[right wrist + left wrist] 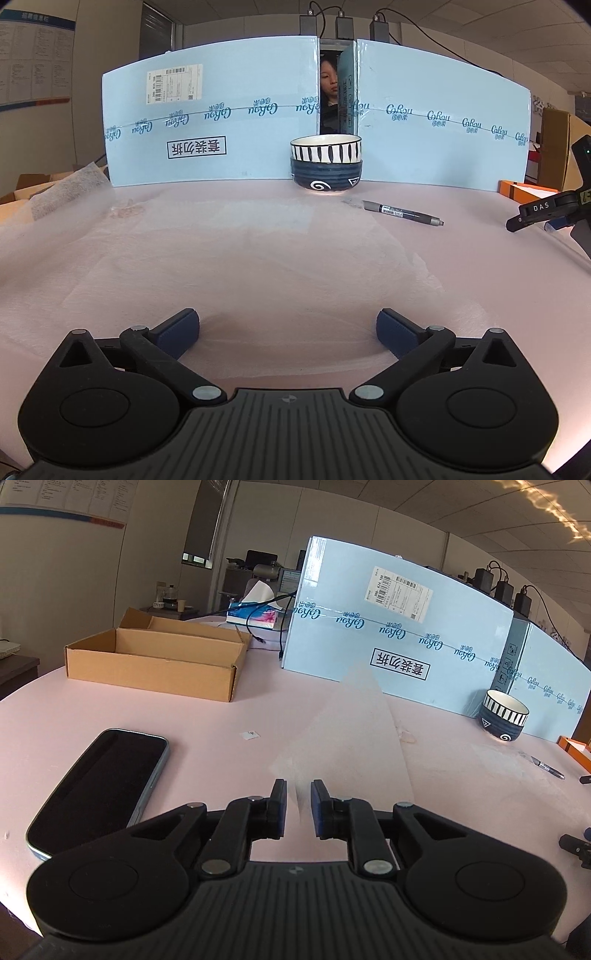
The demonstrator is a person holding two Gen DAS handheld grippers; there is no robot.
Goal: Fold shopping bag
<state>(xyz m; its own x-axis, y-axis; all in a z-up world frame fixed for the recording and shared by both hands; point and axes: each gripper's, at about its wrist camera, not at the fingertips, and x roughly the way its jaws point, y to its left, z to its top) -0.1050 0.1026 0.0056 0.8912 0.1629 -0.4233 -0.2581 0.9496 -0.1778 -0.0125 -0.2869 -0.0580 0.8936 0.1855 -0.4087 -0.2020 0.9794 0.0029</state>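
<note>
L claw (298,794) hanging slightly open w/ shopping bag (347,738) edge between pads, unpinched, R claw (288,332) gaping wide, empty, bag lying flat beneath.

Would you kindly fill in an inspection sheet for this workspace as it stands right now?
Surface: pink tabletop, no spills seen.
Job's things: thin white shopping bag spread flat in front of the right tongs; one part of it stands up in front of the left tongs.
Clutter: phone, open cardboard box, tissue box, striped bowl, marker pen, orange box.
Grippers: left tongs narrowly parted, bag edge in the gap, pads not pressing; right tongs wide open, holding nothing.
Cables: black leads beside the tissue box; chargers plugged above the blue cartons.
Surroundings: office; a person behind the carton gap.
</note>
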